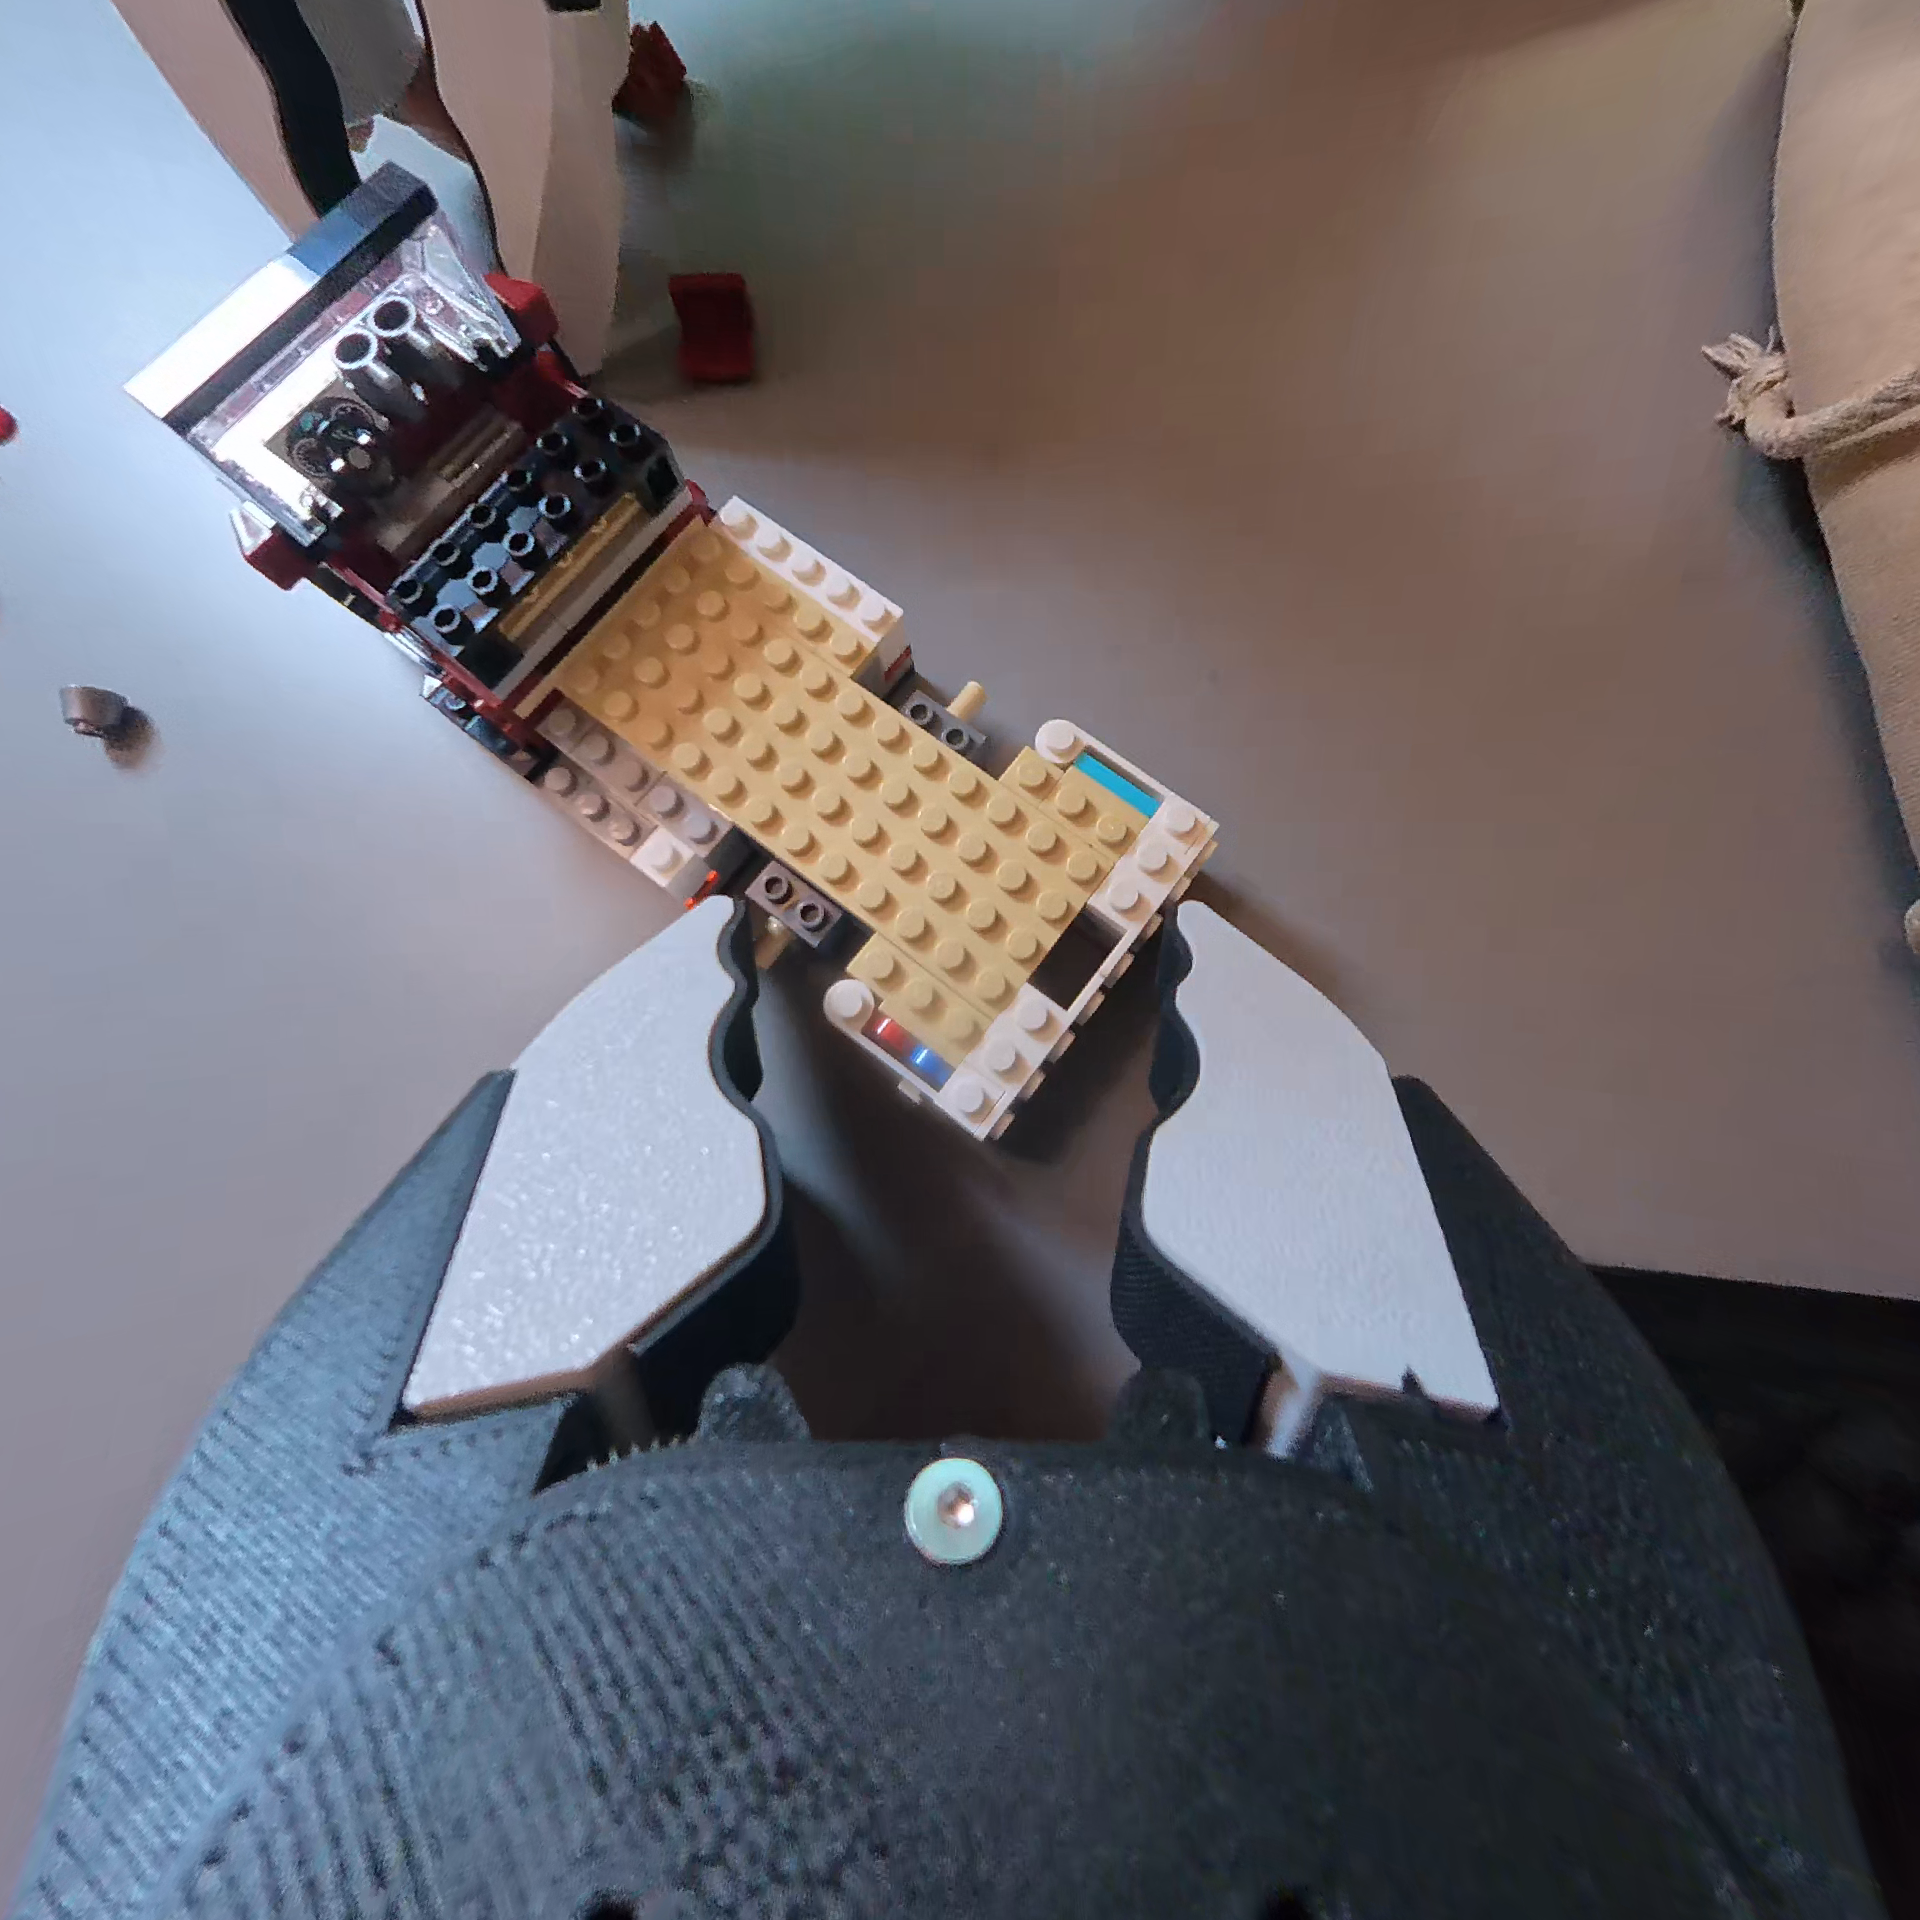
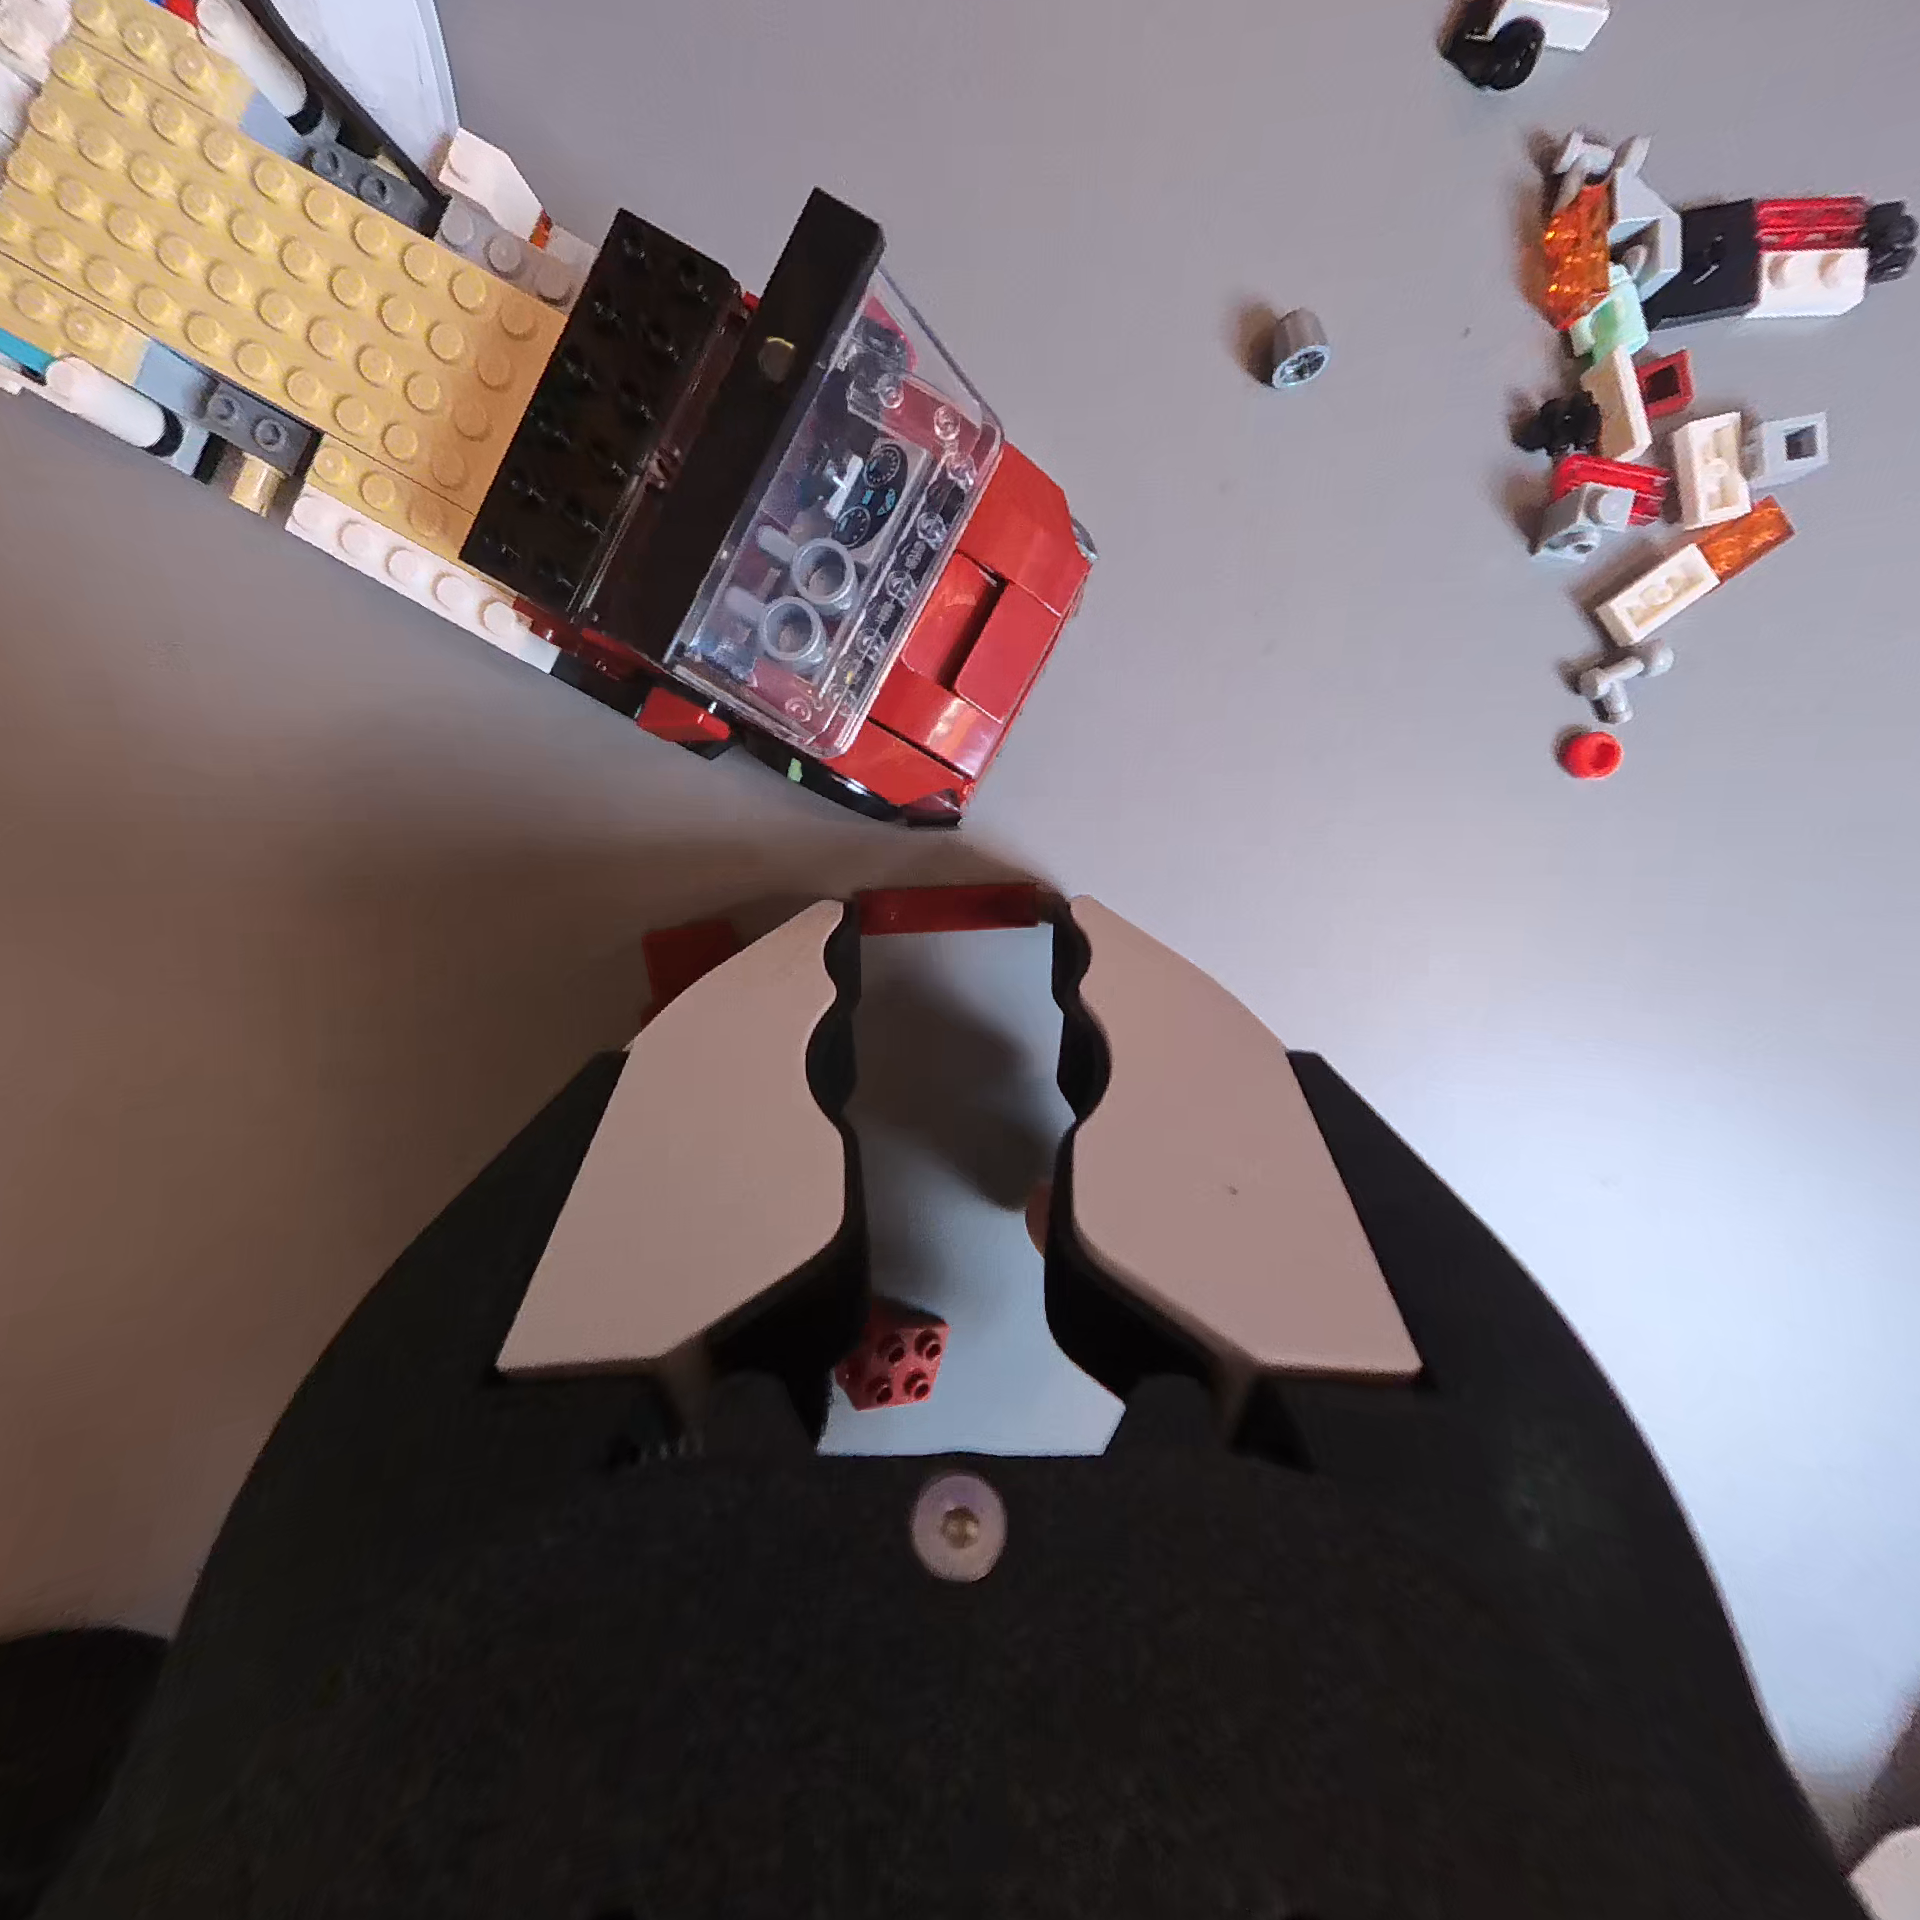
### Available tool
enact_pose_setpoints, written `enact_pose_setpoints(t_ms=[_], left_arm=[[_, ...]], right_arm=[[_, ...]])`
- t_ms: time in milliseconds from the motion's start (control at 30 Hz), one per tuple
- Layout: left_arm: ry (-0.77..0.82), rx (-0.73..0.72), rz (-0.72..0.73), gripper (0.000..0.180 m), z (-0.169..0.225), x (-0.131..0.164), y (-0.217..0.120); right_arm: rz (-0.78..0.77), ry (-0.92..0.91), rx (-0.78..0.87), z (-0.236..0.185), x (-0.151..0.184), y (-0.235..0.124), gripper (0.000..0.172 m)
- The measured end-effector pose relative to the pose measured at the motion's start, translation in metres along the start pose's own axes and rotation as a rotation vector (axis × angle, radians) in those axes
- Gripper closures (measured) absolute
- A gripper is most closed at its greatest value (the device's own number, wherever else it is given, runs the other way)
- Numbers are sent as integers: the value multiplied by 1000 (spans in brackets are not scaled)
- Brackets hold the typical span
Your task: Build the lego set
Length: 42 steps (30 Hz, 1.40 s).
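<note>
A brick-built truck (image 1: 831,769) lies diagonally on the grey table (image 1: 1351,520). It has a tan studded bed, a black section, a clear windscreen and a dark red cab (image 2: 987,582). My left gripper (image 1: 956,914) straddles the truck's white rear end. One pad (image 1: 732,966) is against the grey side piece and the other is against the white rear corner. My right gripper (image 2: 951,914) is just in front of the cab. It is shut on a flat dark red piece (image 2: 951,906) at its fingertips. A second dark red part (image 2: 675,951) shows beside its left finger.
A pile of loose pieces (image 2: 1662,416) lies to the right, with a grey round part (image 2: 1294,348) and a red stud (image 2: 1590,753). A small red brick (image 2: 894,1366) sits under my right gripper. A beige cushion (image 1: 1849,416) borders the table. From my right tips it is roughly 8 cm to the small red brick (image 2: 894,1366); from my left, 20 cm.
</note>
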<state>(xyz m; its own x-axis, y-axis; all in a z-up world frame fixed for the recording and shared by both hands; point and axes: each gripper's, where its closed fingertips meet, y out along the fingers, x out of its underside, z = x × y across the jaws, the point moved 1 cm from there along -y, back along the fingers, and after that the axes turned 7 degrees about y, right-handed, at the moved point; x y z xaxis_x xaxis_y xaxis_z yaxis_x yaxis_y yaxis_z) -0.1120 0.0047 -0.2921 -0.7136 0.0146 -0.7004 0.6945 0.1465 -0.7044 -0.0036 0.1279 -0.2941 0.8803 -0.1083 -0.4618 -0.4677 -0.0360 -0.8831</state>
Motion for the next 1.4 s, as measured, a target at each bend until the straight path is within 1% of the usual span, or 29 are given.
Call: enact_pose_setpoints(t_ms=[200, 367, 433, 500, 567, 633, 700, 767, 900, 1000, 1100, 1200, 1300, 1400], left_arm=[[-27, 20, 29, 108, 0, 0, -4], [-9, 43, 61, 110, 3, -3, -1], [5, 70, 84, 114, 7, -6, 0], [31, 103, 98, 116, 11, -9, 1], [48, 130, 99, 116, 12, -10, 2], [65, 151, 103, 116, 11, -11, 4], [82, 176, 119, 118, 13, -13, 5], [109, 205, 122, 118, 15, -13, 5], [156, 257, 126, 118, 18, -15, 6], [197, 304, 133, 118, 19, -15, 7], [228, 341, 136, 118, 20, -16, 7], [209, 341, 131, 117, 19, -16, 6], [151, 319, 138, 109, 17, -17, 1], [131, 278, 128, 105, 20, -20, -3]], right_arm=[[-20, -37, -20, 1, -1, 1, 139], [8, -91, -55, -7, 2, -5, 139], [71, -121, -98, -19, -4, -21, 139], [128, -183, -119, -33, -16, -45, 139], [147, -266, -124, -48, -29, -66, 139], [138, -345, -135, -62, -42, -76, 139], [94, -416, -163, -75, -51, -75, 139], [29, -479, -178, -80, -55, -67, 139], [-74, -543, -223, -85, -58, -50, 139], [-140, -565, -258, -91, -52, -42, 139], [-194, -581, -258, -95, -42, -37, 139], [-193, -579, -241, -95, -38, -35, 139], [-172, -574, -232, -93, -37, -34, 139], [-155, -577, -230, -92, -36, -32, 139]])
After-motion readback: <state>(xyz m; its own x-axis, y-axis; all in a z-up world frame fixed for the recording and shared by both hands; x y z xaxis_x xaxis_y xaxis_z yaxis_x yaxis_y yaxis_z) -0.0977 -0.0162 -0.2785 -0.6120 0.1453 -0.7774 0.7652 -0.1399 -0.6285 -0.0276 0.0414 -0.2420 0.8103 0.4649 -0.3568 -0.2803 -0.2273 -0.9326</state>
